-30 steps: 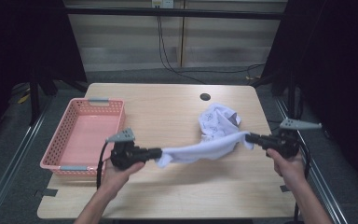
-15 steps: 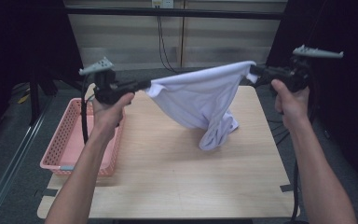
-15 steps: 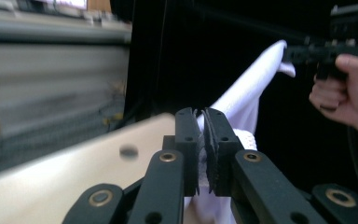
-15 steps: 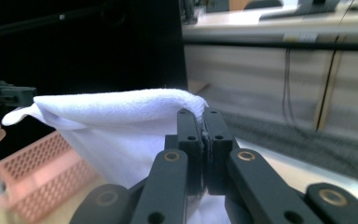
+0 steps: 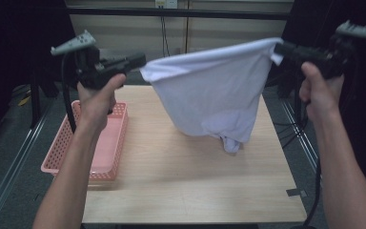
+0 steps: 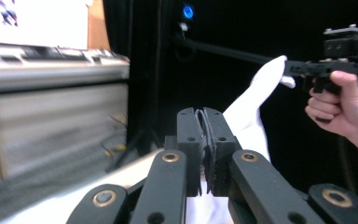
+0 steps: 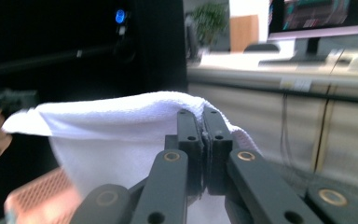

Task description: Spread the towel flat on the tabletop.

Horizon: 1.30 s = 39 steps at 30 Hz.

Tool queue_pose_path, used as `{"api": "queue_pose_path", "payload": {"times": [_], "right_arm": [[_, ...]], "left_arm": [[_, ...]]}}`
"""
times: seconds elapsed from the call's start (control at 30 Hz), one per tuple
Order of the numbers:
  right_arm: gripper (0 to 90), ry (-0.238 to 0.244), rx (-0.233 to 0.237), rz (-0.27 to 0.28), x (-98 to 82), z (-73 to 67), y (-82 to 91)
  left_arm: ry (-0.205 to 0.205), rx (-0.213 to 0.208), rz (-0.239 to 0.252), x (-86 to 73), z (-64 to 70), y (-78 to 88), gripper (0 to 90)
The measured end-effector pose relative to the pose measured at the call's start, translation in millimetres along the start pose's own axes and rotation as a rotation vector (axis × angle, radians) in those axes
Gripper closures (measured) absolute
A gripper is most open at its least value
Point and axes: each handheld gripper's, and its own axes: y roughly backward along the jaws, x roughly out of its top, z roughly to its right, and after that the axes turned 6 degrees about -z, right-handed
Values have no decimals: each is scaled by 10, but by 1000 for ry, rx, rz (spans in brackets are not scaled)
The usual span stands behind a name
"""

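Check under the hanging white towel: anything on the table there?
Under the white cloth towel, stretched between the left gripper and right gripper, bare light wooden table shows. Its lowest corner hides the patch behind it. The pink plastic basket sits off to the side.

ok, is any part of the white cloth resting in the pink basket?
No: in the high view the white cloth hangs stretched between both grippers over the table, beside the pink basket.

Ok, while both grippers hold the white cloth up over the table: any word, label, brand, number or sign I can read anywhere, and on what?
None can be read.
Monitor in the right gripper view: coloured lines on screen, too blurred to read.
Bright screen in the left gripper view: washed out, no letters.
White cloth, pink basket, table and both grippers: no print or label shows.
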Motion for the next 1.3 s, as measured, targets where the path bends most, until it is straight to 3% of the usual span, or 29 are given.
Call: {"api": "queue_pose_path", "payload": {"times": [0.03,0.1,0.17,0.23,0.27,0.33,0.4,0.47,0.67,0.73,0.77,0.83,0.9,1.0,1.07,1.2,1.3], "right_arm": [[882,9,2,-30,-138,-32,-13],[882,3,16,-84,-412,-94,-26],[882,-1,39,-130,-675,-147,-1],[882,-14,54,-162,-921,-189,75],[882,-29,65,-174,-1036,-212,123],[882,-33,74,-202,-1245,-282,229],[882,-44,88,-219,-1456,-368,367],[882,-46,89,-236,-1612,-443,482],[876,-68,121,-296,-2206,-767,855],[827,-79,130,-323,-2386,-857,940],[766,-75,146,-322,-2480,-902,976],[629,-71,129,-332,-2576,-938,992],[614,-80,134,-335,-2638,-910,974],[591,-58,84,-370,-2690,-828,827],[588,-60,97,-386,-2711,-773,712],[578,-23,101,-442,-2737,-652,351],[577,-6,96,-477,-2764,-580,76]], "left_arm": [[14,-1,-22,-142,19,-44,868],[34,-40,-55,-340,38,-91,869],[32,-63,-100,-556,96,-105,869],[58,-86,-107,-768,154,-68,869],[78,-101,-111,-862,189,-41,870],[50,-109,-134,-1018,304,22,870],[63,-139,-143,-1182,424,97,870],[69,-135,-167,-1340,544,177,870],[141,-185,-207,-1911,841,492,869],[171,-202,-236,-2110,914,574,867],[165,-208,-250,-2178,928,592,861],[179,-203,-257,-2260,886,610,802],[199,-198,-262,-2306,820,588,790],[199,-189,-317,-2345,720,459,733],[168,-177,-362,-2356,661,331,722],[178,-185,-422,-2376,456,1,688],[143,-135,-513,-2446,302,-277,671]]}}
